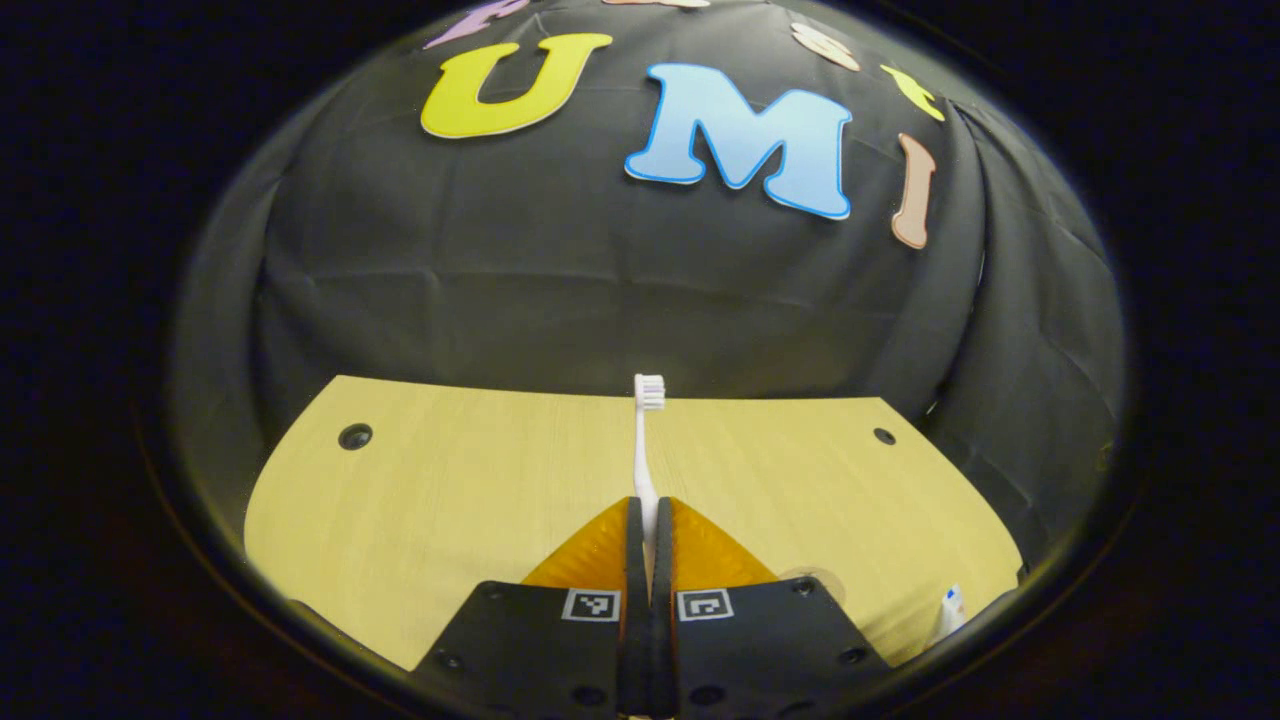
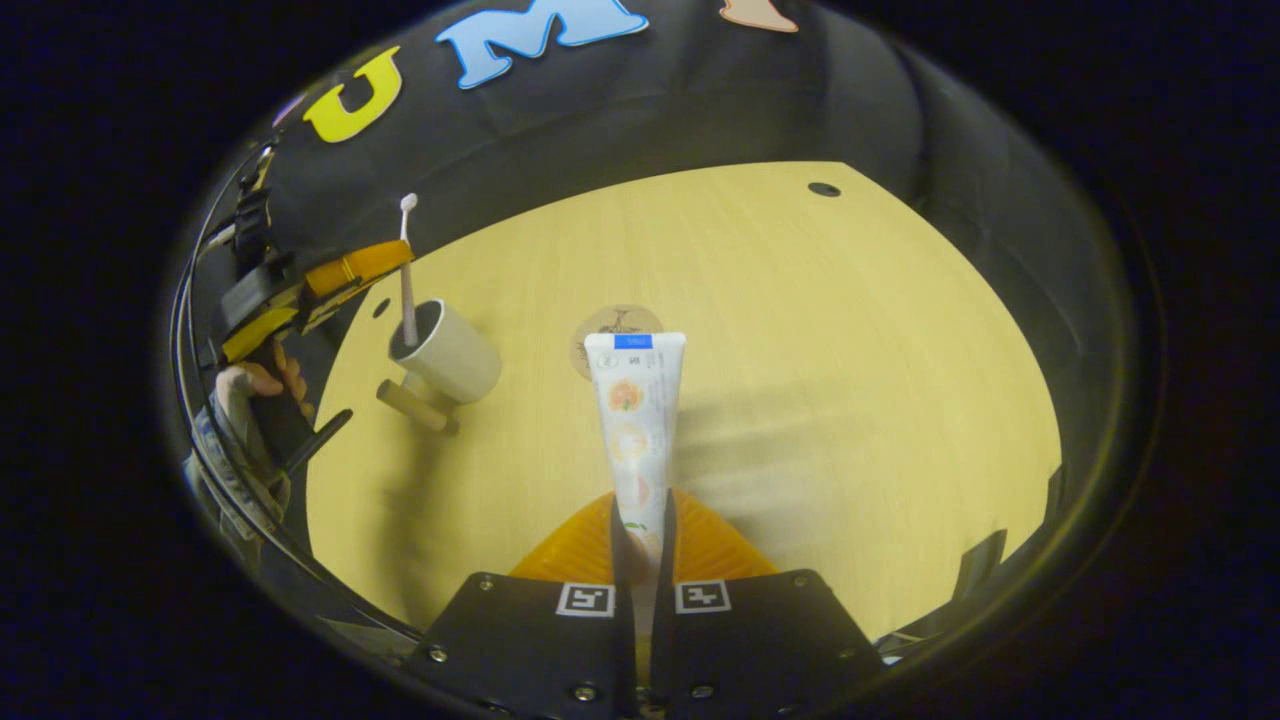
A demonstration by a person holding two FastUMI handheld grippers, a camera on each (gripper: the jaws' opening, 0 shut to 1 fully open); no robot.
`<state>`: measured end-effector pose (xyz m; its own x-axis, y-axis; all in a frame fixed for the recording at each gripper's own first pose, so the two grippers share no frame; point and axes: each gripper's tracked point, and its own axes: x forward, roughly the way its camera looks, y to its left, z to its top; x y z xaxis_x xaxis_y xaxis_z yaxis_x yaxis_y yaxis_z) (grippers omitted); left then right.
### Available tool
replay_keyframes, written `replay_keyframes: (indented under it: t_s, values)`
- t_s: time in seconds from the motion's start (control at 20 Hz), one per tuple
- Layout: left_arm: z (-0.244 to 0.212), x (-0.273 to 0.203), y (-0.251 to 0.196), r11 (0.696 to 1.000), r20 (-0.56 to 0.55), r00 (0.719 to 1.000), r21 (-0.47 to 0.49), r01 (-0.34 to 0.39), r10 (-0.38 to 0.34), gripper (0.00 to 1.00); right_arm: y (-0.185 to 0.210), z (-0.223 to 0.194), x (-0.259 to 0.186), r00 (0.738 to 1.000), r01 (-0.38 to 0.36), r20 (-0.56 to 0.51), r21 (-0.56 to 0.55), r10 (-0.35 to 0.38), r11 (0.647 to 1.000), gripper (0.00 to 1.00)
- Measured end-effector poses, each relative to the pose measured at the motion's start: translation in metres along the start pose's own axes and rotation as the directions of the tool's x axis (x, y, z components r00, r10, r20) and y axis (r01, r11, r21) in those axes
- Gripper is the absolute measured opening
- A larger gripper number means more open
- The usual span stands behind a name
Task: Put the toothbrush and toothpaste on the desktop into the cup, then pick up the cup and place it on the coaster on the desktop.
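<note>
Right tool [image 2: 640, 540] pinching toothpaste [image 2: 636, 420], left tool [image 1: 650, 540] pinching toothbrush [image 1: 647, 440] over cup [image 2: 447, 350].

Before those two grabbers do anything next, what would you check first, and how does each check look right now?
1. Left gripper shut on toothbrush: ok.
2. Toothbrush lower end inside cup: looks so in the right gripper view; ok.
3. Right gripper shut on toothpaste: ok.
4. Cup upright on the table: ok.
5. Coaster free for the cup: partly hidden behind the toothpaste; cannot tell.
6. Toothpaste over the cup: not ok, it is off to one side.
</note>
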<state>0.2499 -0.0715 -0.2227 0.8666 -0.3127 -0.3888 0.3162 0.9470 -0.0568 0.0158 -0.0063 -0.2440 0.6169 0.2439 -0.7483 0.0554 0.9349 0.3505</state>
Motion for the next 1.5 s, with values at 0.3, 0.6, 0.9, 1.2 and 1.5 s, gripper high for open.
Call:
replay_keyframes:
  t_s: [0.3, 0.6, 0.9, 1.2, 1.5]
  values:
    - [-0.024, 0.002, 0.002, 1.000, -0.037, 0.999, 0.018, -0.011, 0.012, 0.07, 0.006, 0.006, 0.004, 1.000, -0.003, -0.009, -0.002, 0.003, 1.000, 0.08]
    - [-0.030, -0.012, 0.013, 0.999, -0.051, 0.998, -0.014, -0.036, 0.035, 0.29, 0.023, 0.018, 0.008, 1.000, -0.028, 0.008, -0.026, 0.028, 0.999, 0.08]
    - [-0.029, -0.049, 0.036, 0.997, -0.042, 0.997, -0.036, -0.069, 0.067, 0.27, 0.057, 0.049, 0.013, 0.996, -0.078, 0.047, -0.018, 0.078, 0.997, 0.08]
    - [-0.046, -0.096, 0.062, 0.994, -0.076, 0.993, -0.051, -0.097, 0.093, 0.30, 0.112, 0.109, 0.031, 0.979, -0.169, 0.117, 0.031, 0.165, 0.985, 0.07]
    - [-0.055, -0.148, 0.111, 0.983, -0.091, 0.983, -0.081, -0.166, 0.159, 0.30, 0.177, 0.154, 0.048, 0.943, -0.302, 0.173, 0.093, 0.283, 0.949, 0.07]
